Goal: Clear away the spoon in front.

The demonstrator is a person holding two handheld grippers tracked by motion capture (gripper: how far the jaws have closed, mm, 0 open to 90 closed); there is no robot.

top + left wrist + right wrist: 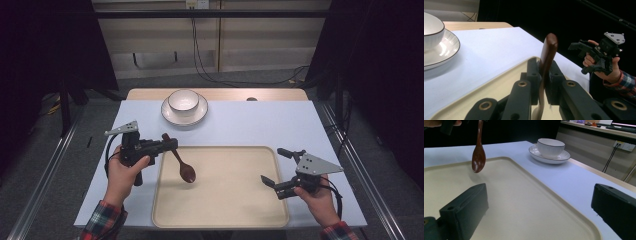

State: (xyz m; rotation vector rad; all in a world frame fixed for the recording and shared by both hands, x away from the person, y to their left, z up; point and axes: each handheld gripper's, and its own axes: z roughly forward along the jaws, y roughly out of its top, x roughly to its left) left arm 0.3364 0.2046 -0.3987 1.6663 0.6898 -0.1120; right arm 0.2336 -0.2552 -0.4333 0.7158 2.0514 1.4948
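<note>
My left gripper (167,145) is clamped tight on the handle of the wooden spoon (181,162), handle end poking up past the pads in the left gripper view (549,53), bowl end hanging down clear of the tray (220,210), over its left part. Right gripper (279,167) idle at the tray's right edge, jaws wide apart, nothing between them. Reads as mid-carry: spoon lifted, not yet placed. Next move, my guess: either lower it flat onto the tray or swing it back to the white bowl (183,100) on its saucer (170,116) at the far edge; needs a steady wrist since the spoon is tilted and gripped high on the handle, could pivot. Spoon: dark glossy wood, oval bowl. Tray: matte beige plastic, rounded corners, raised rim. Bowl and saucer: glazed white ceramic, dark rim lines. Table (280,125): pale blue, smooth
</note>
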